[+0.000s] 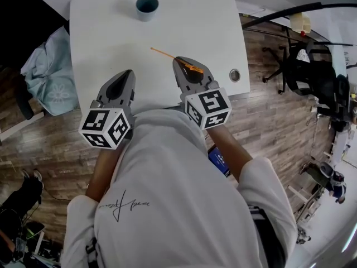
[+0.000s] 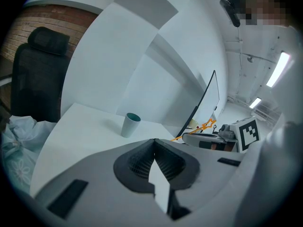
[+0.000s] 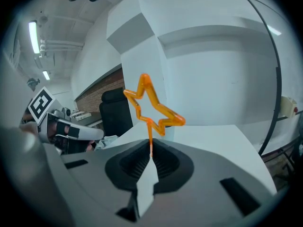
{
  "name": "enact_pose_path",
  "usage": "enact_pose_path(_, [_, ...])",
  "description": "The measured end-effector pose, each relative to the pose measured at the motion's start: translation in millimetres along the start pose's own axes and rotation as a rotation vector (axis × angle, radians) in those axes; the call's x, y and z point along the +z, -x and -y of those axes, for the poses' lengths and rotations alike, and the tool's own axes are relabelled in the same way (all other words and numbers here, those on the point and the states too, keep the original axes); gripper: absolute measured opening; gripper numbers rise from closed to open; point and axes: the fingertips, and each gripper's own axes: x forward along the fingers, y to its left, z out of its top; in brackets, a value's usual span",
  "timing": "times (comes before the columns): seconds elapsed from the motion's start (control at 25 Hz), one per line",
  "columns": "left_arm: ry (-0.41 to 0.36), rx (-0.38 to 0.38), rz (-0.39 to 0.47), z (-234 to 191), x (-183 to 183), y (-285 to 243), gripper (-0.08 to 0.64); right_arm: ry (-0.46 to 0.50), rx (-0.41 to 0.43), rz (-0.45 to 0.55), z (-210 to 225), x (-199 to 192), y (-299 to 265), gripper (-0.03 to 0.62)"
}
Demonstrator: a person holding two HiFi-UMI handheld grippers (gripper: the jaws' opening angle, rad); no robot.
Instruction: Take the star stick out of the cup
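- The orange star stick (image 3: 150, 126), a thin rod topped with a hollow star outline, is pinched on its narrow stem only. I judge that a quick swing or tilt could let it pivot or slide between the pads.
- In the head view the long free end of the stick (image 1: 166, 54) juts past the jaw tips over the white table (image 1: 111, 43). Lowering the hand carelessly could catch that end on the tabletop and lever the stick out of the grip.
- The pale grey-blue round cup (image 1: 146, 5) with a dark teal inside stands upright at the far edge of the table, well apart from both hands. It looks light, so sweeping the stick's free end back toward it could tip it.
- The right hand-held gripper (image 3: 150, 148) is clenched almost fully on the stem. The star stands up just above the jaws in its own view, and the stick is clear of the cup, held over the near part of the table.
- The left hand-held gripper (image 2: 154, 142) has its jaws pressed together on nothing. It hangs over the near table edge beside the right one, touching neither stick nor cup (image 2: 130, 125).
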Motion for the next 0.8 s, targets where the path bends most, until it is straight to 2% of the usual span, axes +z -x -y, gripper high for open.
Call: enact_pose_path(0.8, [0.012, 0.002, -0.001, -2.2, -1.2, 1.6, 0.008, 0.006, 0.002, -0.007, 0.9, 0.9, 0.0, 0.023])
